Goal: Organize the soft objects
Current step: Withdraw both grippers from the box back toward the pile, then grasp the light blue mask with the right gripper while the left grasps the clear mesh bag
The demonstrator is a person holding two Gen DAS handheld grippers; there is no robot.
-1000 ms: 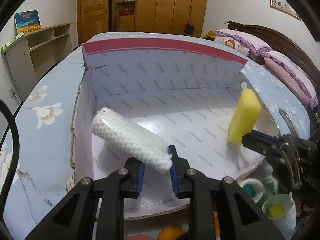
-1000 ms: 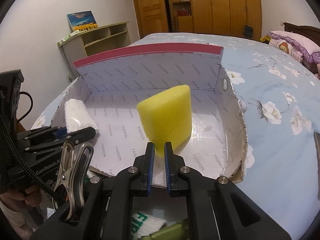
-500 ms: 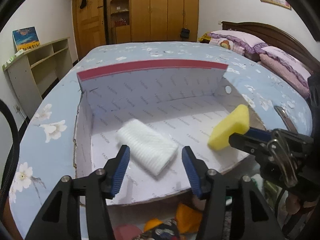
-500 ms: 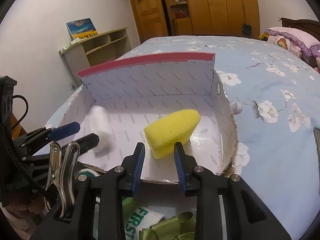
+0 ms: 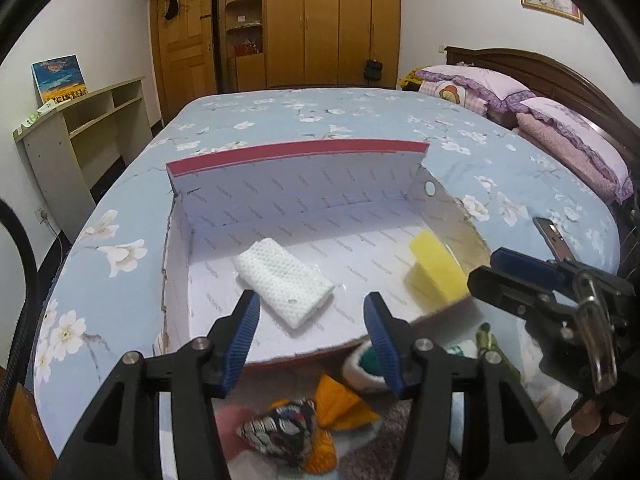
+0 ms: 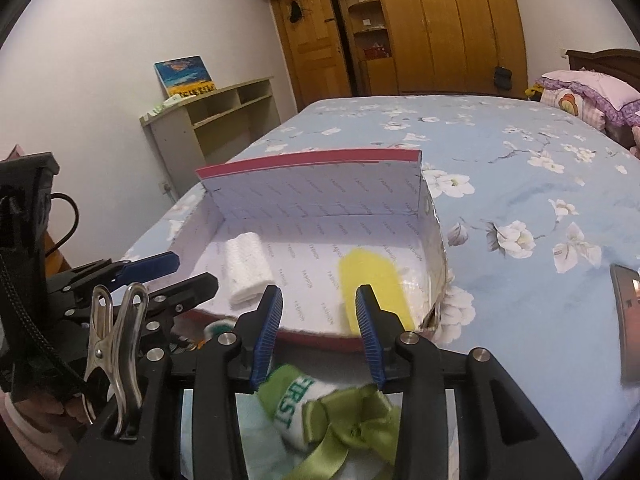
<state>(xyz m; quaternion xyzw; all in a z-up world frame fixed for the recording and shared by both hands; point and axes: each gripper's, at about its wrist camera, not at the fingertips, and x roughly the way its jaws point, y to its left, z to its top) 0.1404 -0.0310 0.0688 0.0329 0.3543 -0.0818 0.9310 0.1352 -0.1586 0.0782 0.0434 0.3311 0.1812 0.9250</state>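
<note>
A shallow cardboard box (image 5: 304,184), white inside with a red top edge, is seen lying on a blue flowered bed (image 5: 328,120) in the middle of both views. Inside it, a folded white cloth (image 5: 284,282) is laid flat at centre left of the box floor, and a yellow sponge (image 5: 438,270) is laid near the right wall, the two well apart. The left claw (image 5: 314,338) is held open at the lower centre of the left wrist view, nothing between its blue pads; its jaws have just been opening. The right claw (image 6: 318,330) is likewise parted and empty at the lower centre of the right wrist view, the sponge seen beyond it; its jaws have just been opening. Below the box edge, a white-and-green sock (image 6: 298,398) and a green ribbon (image 6: 352,428) are seen.
</note>
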